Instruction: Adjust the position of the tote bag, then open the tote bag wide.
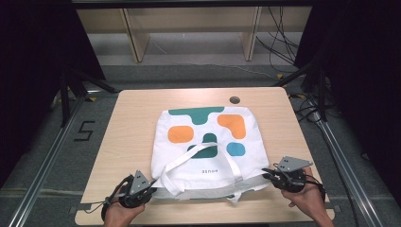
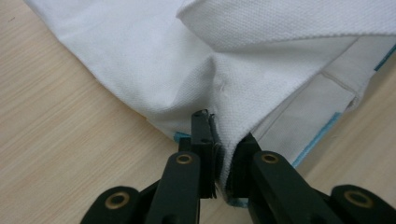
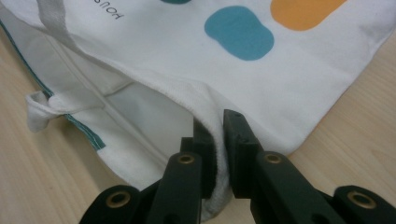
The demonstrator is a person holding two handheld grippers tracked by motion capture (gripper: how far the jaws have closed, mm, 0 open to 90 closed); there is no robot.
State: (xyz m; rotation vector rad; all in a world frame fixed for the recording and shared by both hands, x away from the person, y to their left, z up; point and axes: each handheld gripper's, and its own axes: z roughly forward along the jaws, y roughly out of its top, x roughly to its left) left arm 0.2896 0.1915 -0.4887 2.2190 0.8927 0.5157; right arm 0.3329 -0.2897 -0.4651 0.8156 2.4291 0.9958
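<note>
The white tote bag (image 1: pixel 207 149) with its orange and teal blobs lies flat on the bench (image 1: pixel 132 123), its open mouth and loose handles (image 1: pixel 198 165) toward the person. Each near corner of that mouth sits between a gripper's jaws. The left gripper (image 2: pixel 218 140) is clamped tight on a fold of the white cloth at the corner on its side, the fabric bunching up just ahead of its tips. The right gripper (image 3: pixel 218 135) is likewise pinched down on the rim at the opposite corner, with the bag's lining gaping just to the left of its jaws.

To my eye the grasp is made and the lift or pull is what comes next; that calls for both hands moving together, keeping the rim taut between them so neither corner slips out.

Both hands rest low at the bench's near edge, the left hand (image 1: pixel 124 208) and right hand (image 1: pixel 305 196) angled inward, with the grippers pointing toward the bag.
</note>
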